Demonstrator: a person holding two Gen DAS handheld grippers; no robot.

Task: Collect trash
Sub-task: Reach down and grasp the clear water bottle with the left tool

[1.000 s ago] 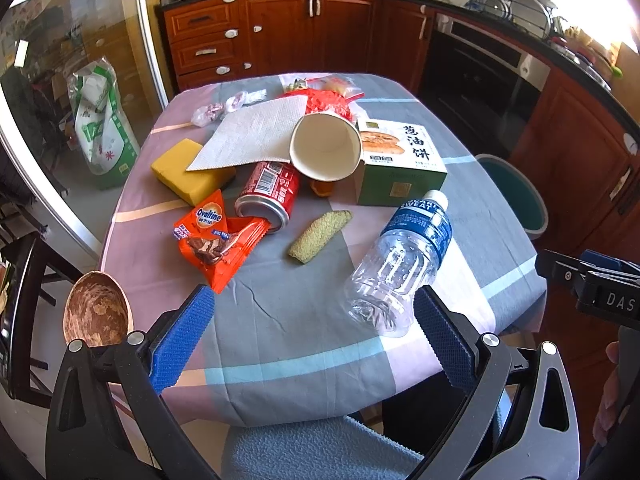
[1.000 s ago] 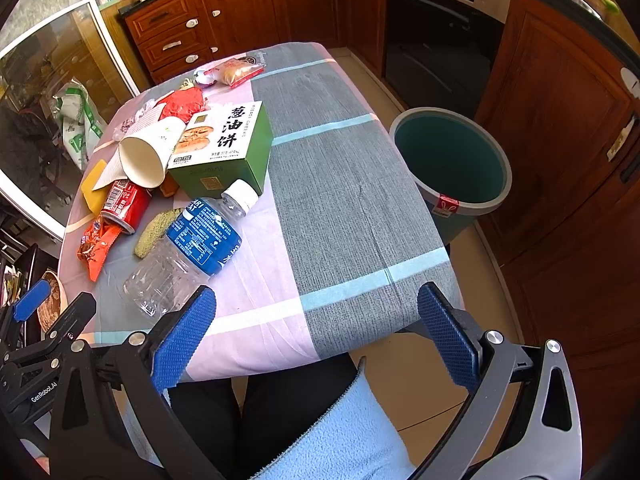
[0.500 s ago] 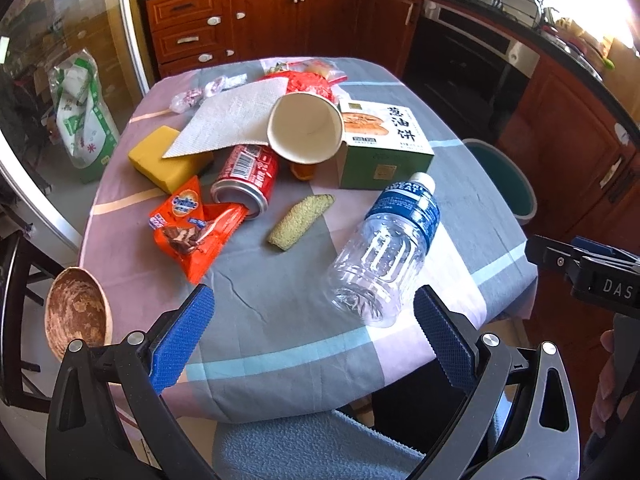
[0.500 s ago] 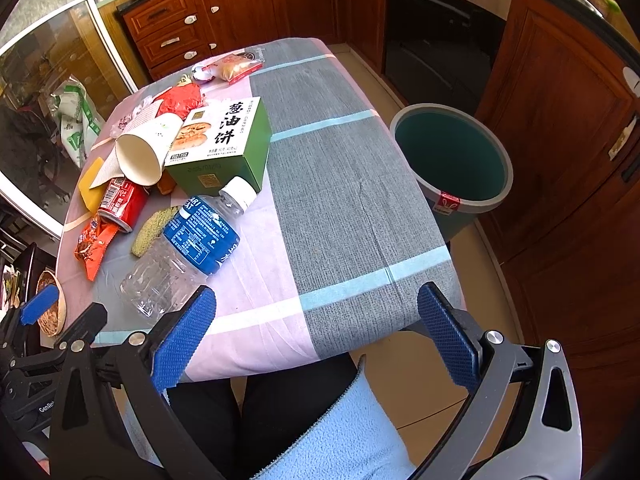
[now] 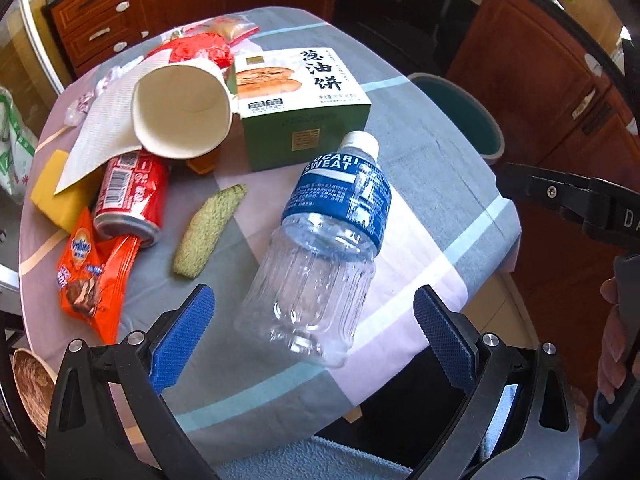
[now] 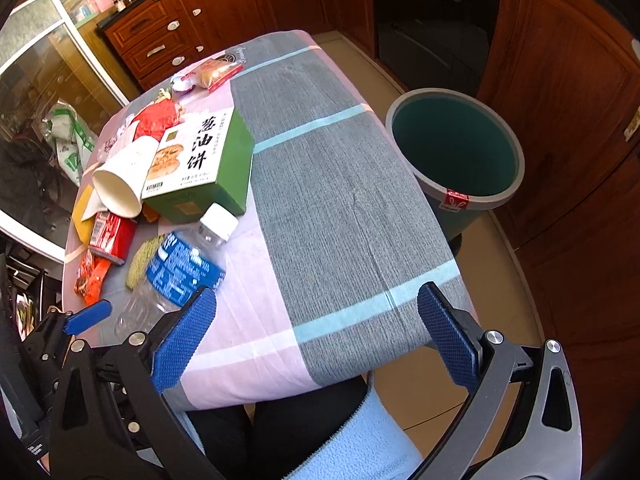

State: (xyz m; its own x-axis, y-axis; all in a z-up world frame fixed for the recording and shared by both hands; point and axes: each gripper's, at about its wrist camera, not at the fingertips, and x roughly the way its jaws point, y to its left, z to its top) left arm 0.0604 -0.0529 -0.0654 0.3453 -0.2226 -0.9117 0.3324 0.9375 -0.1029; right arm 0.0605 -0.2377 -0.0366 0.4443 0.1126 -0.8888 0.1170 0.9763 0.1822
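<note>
Left gripper (image 5: 312, 338) has closed in on the empty bottle (image 5: 324, 252), jaws apart: light, slippery, crushable; grip the ribbed body.

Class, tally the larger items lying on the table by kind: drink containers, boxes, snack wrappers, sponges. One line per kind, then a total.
Drink containers: 3 (plastic bottle, red can, paper cup)
Boxes: 1 (green box)
Snack wrappers: 1 (orange wrapper)
Sponges: 1 (yellow sponge)
Total: 6
</note>
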